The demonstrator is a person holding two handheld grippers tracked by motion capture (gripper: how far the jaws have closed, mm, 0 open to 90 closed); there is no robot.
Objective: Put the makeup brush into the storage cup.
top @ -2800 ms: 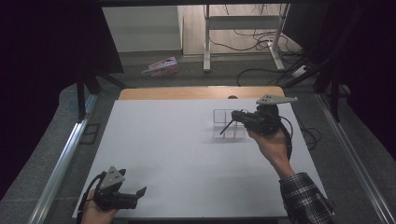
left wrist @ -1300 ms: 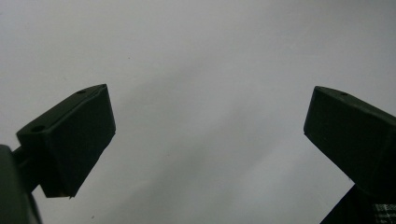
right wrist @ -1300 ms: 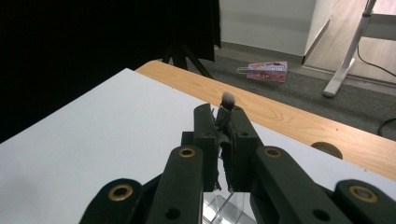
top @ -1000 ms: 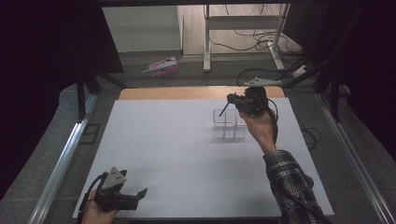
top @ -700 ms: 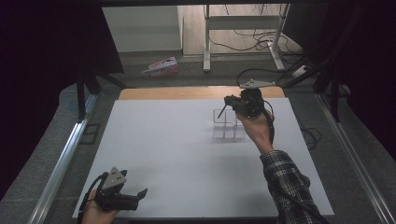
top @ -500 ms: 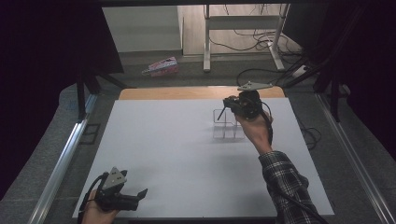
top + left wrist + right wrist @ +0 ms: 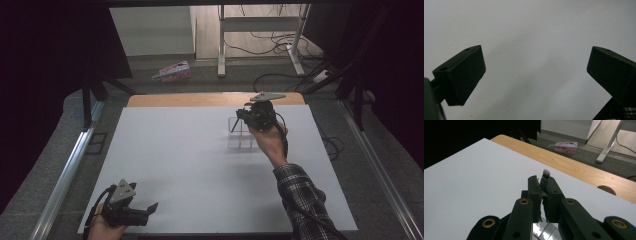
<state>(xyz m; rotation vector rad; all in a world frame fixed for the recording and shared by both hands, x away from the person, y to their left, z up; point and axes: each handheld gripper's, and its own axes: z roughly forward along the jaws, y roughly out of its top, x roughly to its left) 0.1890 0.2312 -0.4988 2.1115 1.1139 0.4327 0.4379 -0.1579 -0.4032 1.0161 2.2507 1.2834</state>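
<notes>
The right claw (image 7: 541, 185), shut on a thin black brush with a pale tuft (image 7: 546, 173), hangs over the clear plastic compartment organiser (image 7: 241, 137), insertion pending; the left claw (image 7: 534, 75) gapes empty, well apart

This looks like a lab or a recording room set up for capture work, not a home. A plain white board (image 7: 190, 165) lies on a wooden table (image 7: 200, 99), with nothing homely on it. Black curtains (image 7: 55, 55) hang at both sides and shut the table off in the dark. Metal rails (image 7: 65, 175) run along the table's left and right edges over grey carpet (image 7: 150, 85). Behind, the white legs of a desk frame (image 7: 222, 45) stand on a pale floor among loose black cables (image 7: 270, 47) and a power strip (image 7: 320, 76). A small pink packet (image 7: 171, 71) lies on the carpet.
</notes>
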